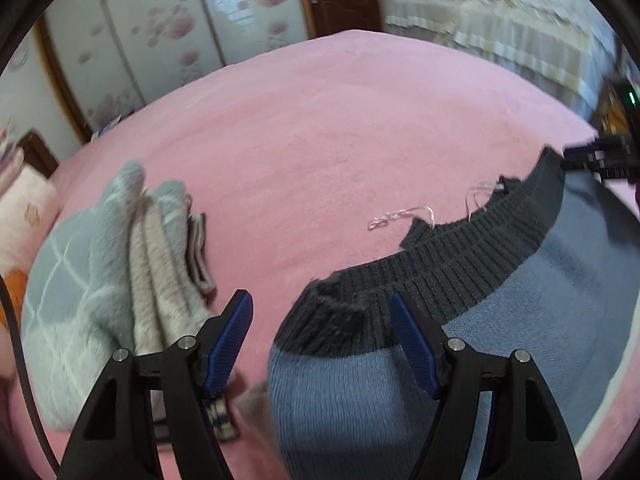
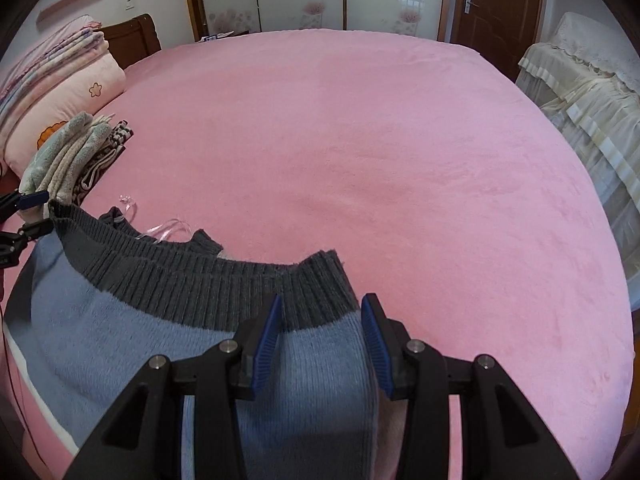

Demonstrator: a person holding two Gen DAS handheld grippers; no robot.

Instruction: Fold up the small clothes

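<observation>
A small blue knit sweater (image 1: 520, 312) with a dark grey ribbed hem (image 1: 460, 256) lies on the pink bed (image 1: 320, 140). My left gripper (image 1: 320, 312) is open, its blue pads either side of the hem's left corner. My right gripper (image 2: 322, 318) is open around the hem's right corner (image 2: 316, 284) of the sweater (image 2: 140, 344). The right gripper shows at the right edge of the left wrist view (image 1: 592, 160). The left gripper shows at the left edge of the right wrist view (image 2: 28, 216). A thin pink ribbon (image 1: 400, 216) lies past the hem.
A stack of folded clothes (image 1: 112, 280), grey fleece on top, lies left of the sweater; it also shows in the right wrist view (image 2: 72, 156). Folded quilts (image 2: 60, 88) sit at the headboard. A covered piece of furniture (image 2: 588, 96) stands right of the bed.
</observation>
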